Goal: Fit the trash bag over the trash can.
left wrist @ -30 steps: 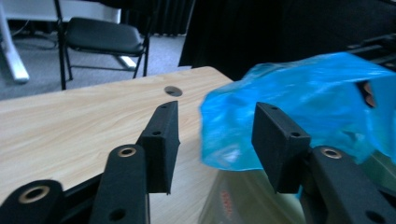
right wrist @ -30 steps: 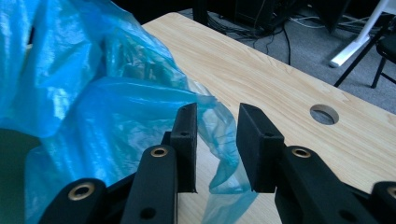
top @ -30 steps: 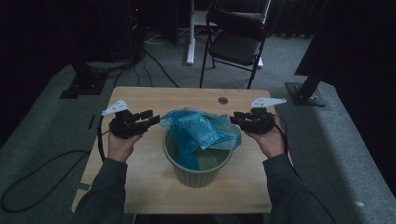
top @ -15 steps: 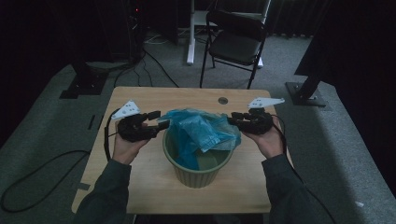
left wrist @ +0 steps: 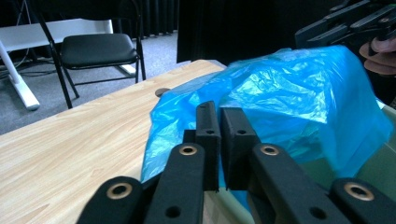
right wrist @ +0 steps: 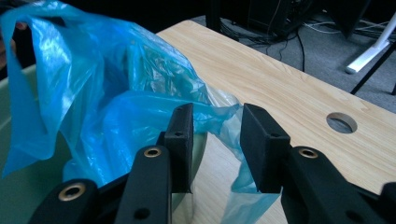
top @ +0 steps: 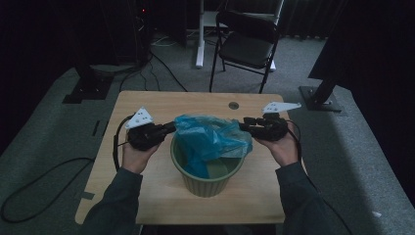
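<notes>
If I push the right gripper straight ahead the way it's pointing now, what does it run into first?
Most likely the blue bag: the right gripper stands open with the bag's edge already between its jaws. Behind that film sits the green bin, though how far off is hard to judge.

Count: one table (top: 161, 105), one green bin (top: 205, 183), one blue bag (top: 210, 134), one chair (top: 247, 46), two grippers.

The high view is dim and murky, its edges sinking to near black, with only the bench (top: 161, 105) palely lit. Both gripper views are brighter and evenly lit. There the bag (left wrist: 299, 88) shows soft sheen on its creases, the nearest black jaws blur slightly, and lines bow toward the frame edges.
</notes>
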The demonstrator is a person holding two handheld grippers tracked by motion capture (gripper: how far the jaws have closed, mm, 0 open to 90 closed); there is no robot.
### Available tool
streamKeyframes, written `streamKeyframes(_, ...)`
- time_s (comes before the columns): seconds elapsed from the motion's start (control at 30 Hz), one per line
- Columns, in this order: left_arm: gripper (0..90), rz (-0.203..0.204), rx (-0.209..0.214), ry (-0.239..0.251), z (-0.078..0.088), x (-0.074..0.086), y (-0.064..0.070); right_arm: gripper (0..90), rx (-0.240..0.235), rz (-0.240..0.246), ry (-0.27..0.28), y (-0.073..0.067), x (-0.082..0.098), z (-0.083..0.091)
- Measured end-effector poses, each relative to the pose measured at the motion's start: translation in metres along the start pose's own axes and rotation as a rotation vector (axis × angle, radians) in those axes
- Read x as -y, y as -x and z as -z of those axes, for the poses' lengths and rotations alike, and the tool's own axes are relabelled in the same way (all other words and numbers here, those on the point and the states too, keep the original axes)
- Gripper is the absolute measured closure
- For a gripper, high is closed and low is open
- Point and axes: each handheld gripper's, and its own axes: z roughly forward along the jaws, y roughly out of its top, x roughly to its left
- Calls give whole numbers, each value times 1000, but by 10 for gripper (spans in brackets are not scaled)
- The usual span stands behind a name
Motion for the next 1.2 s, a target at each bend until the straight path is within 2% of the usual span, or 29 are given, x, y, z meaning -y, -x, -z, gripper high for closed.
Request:
streamKeyframes(0.13,879,1,4,-3,0,2,-1,630,-27,-7,16,-3,-2,0)
streamKeyframes(0.3,879,-1,3,-3,1,3,-1,612,-41,5,3,-7,-2,-4)
streamKeyframes(0.47,879,-2,6,-6,0,3,0,597,-50,8,37,-11,-6,4)
streamKeyframes(0.63,878,9,8,-7,-1,5,-1,565,-66,29,2,-17,-5,2)
streamKeyframes(0.83,878,8,9,-8,0,6,-1,578,-74,50,-41,-20,-1,-7)
streamKeyframes(0.87,878,9,9,-8,0,6,-1,642,-73,59,-59,-21,1,-9)
streamKeyframes(0.93,878,20,11,0,3,8,-3,674,-73,60,-66,-21,2,-10)
streamKeyframes(0.97,878,24,12,1,5,9,-4,763,-72,62,-76,-21,3,-11)
streamKeyframes(1.0,878,27,11,1,6,10,-4,799,-70,63,-83,-20,4,-11)
streamKeyframes(1.2,879,35,-1,-17,11,19,-9,900,-57,64,-102,-19,8,-10)
